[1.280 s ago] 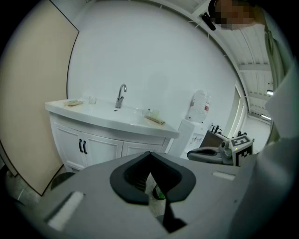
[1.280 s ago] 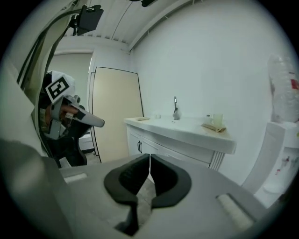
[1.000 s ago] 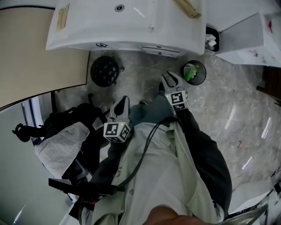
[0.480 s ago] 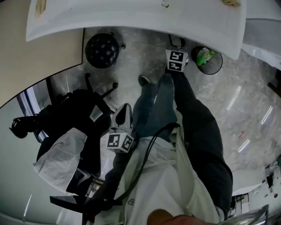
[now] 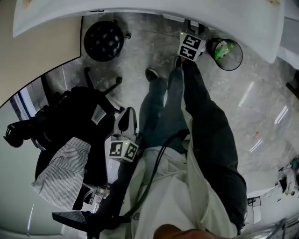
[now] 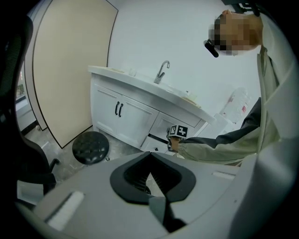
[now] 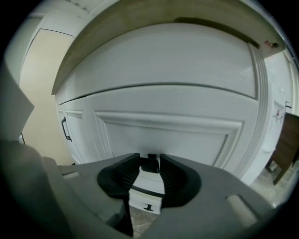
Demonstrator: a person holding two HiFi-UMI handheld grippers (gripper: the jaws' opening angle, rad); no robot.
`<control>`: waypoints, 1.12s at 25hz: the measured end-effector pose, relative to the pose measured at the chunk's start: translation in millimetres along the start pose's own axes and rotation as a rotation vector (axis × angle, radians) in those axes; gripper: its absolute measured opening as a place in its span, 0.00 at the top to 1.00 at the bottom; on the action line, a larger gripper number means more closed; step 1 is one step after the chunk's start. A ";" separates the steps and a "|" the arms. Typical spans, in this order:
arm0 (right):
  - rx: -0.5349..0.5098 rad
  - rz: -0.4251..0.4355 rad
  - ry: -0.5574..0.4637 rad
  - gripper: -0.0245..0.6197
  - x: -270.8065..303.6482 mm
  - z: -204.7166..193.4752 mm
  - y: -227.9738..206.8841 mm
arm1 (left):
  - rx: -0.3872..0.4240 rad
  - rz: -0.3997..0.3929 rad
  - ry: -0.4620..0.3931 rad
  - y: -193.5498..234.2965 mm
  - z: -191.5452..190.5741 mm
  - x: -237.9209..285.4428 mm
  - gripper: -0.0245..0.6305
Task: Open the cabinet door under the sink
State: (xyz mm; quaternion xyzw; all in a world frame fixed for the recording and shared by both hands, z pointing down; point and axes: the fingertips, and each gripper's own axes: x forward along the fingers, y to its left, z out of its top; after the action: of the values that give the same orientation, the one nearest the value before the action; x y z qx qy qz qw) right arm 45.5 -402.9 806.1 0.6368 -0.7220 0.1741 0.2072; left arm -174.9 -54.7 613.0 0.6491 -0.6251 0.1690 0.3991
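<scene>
We look steeply down at a white sink counter [image 5: 140,11] that curves across the top of the head view, with marble-patterned floor below it. The cabinet door [image 7: 163,135] we are to open sits under the counter's front edge, toward its right end. It is a white panelled door and it is shut, flush with the cabinet face.

The right claw [image 7: 150,158] reaches out to this door. Its jaws are closing, and a small dark handle [image 7: 150,165] on the door stands between its pads. The handle fills the gap from one pad to the other.

The left claw [image 5: 127,115] hangs low beside our left leg, well apart from the cabinet. Its jaws meet at the tips with nothing between them.

A round black stool [image 5: 103,39] stands on the floor under the counter's left part. A dark waste bin [image 5: 224,53] stands near the counter's right end.

We judge that the step in hand is taking hold of the handle, and that the opening itself has not begun. The next move calls for a firm squeeze, then a pull straight back toward us. After that the right claw should follow the door's arc about its hinge, so the small handle does not slip from the pads. We cannot tell which side the hinges are on.
</scene>
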 end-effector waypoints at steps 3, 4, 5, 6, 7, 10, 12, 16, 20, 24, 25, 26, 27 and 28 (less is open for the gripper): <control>0.001 -0.017 -0.019 0.76 -2.8 5.6 -0.6 | 0.007 -0.016 0.003 2.7 -0.9 -1.8 0.95; 0.005 -0.017 -0.018 0.76 -2.7 5.4 -0.9 | 0.009 -0.021 0.005 3.6 -1.0 -2.1 0.95; 0.007 -0.013 -0.017 0.76 -2.8 4.9 -0.7 | 0.011 -0.025 0.006 4.8 -1.0 -2.6 0.95; 0.004 -0.005 -0.016 0.76 -3.0 4.5 -0.1 | 0.011 -0.028 0.007 5.9 -1.0 -3.1 0.95; -0.004 0.005 -0.014 0.76 -3.2 4.2 0.5 | 0.012 -0.029 0.009 7.0 -1.3 -3.3 0.95; -0.029 0.026 -0.007 0.77 -3.7 4.0 1.7 | 0.012 -0.037 0.014 8.0 -3.8 -2.4 0.95; -0.033 0.029 -0.001 0.77 -7.5 2.6 2.6 | 0.016 -0.049 0.017 5.7 -6.0 -2.8 0.95; -0.050 0.040 0.009 0.77 -24.8 -9.2 8.2 | 0.042 -0.082 0.012 -0.3 -5.6 -3.5 0.95; -0.067 0.057 0.025 0.77 -50.4 -25.7 17.1 | 0.069 -0.115 -0.007 -1.0 0.3 -5.6 0.95; -0.071 0.064 0.044 0.77 -81.4 -46.3 27.4 | 0.102 -0.155 -0.022 -0.4 1.1 -10.8 0.95; -0.071 0.066 0.048 0.77 -89.5 -51.7 30.2 | 0.112 -0.167 -0.025 -0.6 0.6 -11.9 0.95; -0.071 0.067 0.052 0.77 -98.1 -57.3 33.1 | 0.119 -0.177 -0.025 -1.1 0.7 -13.1 0.95; -0.071 0.067 0.056 0.77 -107.0 -63.2 36.1 | 0.125 -0.187 -0.024 -1.8 0.6 -14.2 0.95; -0.073 0.066 0.059 0.77 -116.1 -69.2 39.1 | 0.132 -0.198 -0.022 -2.1 0.0 -15.4 0.95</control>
State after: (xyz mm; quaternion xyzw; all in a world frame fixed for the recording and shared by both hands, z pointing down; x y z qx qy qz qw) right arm 24.1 -263.9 805.2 0.5991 -0.7421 0.1733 0.2455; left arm -175.4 -44.5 601.3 0.7344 -0.5498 0.1622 0.3634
